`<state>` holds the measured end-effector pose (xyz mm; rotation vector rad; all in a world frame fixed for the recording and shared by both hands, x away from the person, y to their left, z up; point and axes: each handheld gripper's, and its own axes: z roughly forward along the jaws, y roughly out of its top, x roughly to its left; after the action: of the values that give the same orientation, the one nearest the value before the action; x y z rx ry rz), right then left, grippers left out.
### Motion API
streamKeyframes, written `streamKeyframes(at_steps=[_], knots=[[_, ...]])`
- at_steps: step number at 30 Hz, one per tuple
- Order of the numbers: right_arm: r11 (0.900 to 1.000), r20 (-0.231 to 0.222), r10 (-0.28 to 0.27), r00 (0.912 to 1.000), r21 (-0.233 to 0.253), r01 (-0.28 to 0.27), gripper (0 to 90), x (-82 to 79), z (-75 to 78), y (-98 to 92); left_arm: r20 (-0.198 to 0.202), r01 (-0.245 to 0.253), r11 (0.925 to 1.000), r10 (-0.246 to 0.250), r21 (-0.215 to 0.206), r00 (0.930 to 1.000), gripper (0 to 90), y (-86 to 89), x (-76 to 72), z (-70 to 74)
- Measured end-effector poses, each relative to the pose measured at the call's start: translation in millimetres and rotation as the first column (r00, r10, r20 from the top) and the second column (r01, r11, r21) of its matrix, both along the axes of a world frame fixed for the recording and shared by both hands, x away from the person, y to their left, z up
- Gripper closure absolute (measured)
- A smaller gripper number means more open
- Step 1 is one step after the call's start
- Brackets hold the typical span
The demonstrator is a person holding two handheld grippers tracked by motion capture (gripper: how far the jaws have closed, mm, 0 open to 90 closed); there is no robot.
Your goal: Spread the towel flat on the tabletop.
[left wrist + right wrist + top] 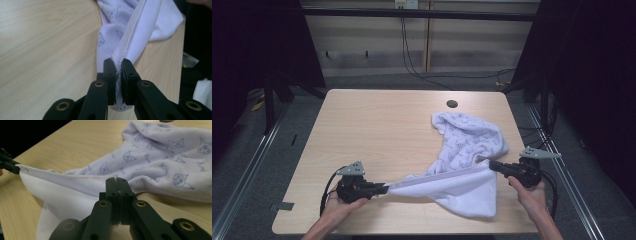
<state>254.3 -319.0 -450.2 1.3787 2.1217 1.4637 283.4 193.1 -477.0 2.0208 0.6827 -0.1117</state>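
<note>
Here the left gripper (383, 189) has its two black jaws pinched tight on the stitched edge of the towel (464, 165), at one corner. The right gripper (492, 165) bites the same edge farther along, jaws squeezed together with only a thin bit of cloth between them. The edge is pulled straight like a rope from one gripper to the other, just above the table (377, 130).

The towel is soft and pale purple-white, with little blue cat faces (128, 157) on one side and plain white on the other. It lies on the right half of the table, bunched up behind and hanging in a fold below the tight edge.

The fold hides what is under it.
</note>
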Motion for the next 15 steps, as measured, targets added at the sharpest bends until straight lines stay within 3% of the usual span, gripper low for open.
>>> streamKeyframes(at_steps=[2, 4, 7, 10, 11, 12, 13, 15], knots=[[1.0, 0.005, 0.009, 0.9999, 0.029, -0.009, 89.3, 1.8, 3.0, -1.7, 0.003, -0.022, 0.9988, 0.022, -0.043, 0.9998, 84.5, 4.7, 6.0, 8.9], [0.999, 0.025, 0.018, 0.9995, 0.032, -0.019, 89.3, 4.8, 12.8, -1.5, 0.033, -0.042, 0.9954, 0.045, -0.086, 0.9984, 84.5, 11.0, 13.2, 24.7], [0.999, 0.087, 0.026, 0.9959, 0.032, -0.028, 89.3, 12.2, 40.9, 2.9, 0.085, -0.076, 0.9858, 0.09, -0.15, 0.9923, 84.5, 14.8, 23.1, 54.1], [0.999, 0.156, 0.026, 0.9874, 0.02, -0.029, 89.3, 19.4, 80.7, 6.2, 0.162, -0.092, 0.9761, 0.125, -0.197, 0.9788, 84.5, 16.7, 35.6, 95.7], [1.0, 0.199, 0.023, 0.9798, 0.014, -0.026, 89.3, 23.7, 107.7, 6.2, 0.211, -0.094, 0.9729, 0.14, -0.211, 0.9675, 84.5, 15.1, 43.4, 124.7], [1.0, 0.199, 0.023, 0.9798, 0.014, -0.026, 89.3, 23.7, 107.7, 6.2, 0.211, -0.094, 0.9729, 0.14, -0.211, 0.9675, 84.5, 15.1, 43.4, 124.7], [1.0, 0.221, 0.018, 0.9751, 0.011, -0.021, 89.3, 25.7, 120.7, 5.8, 0.243, -0.095, 0.9714, 0.148, -0.218, 0.9587, 84.5, 13.7, 46.9, 142.9], [1.0, 0.258, 0.007, 0.966, 0.018, -0.012, 89.3, 29.9, 144.6, 3.0, 0.272, -0.09, 0.9646, 0.158, -0.248, 0.9492, 84.5, 11.7, 50.8, 166.6]])
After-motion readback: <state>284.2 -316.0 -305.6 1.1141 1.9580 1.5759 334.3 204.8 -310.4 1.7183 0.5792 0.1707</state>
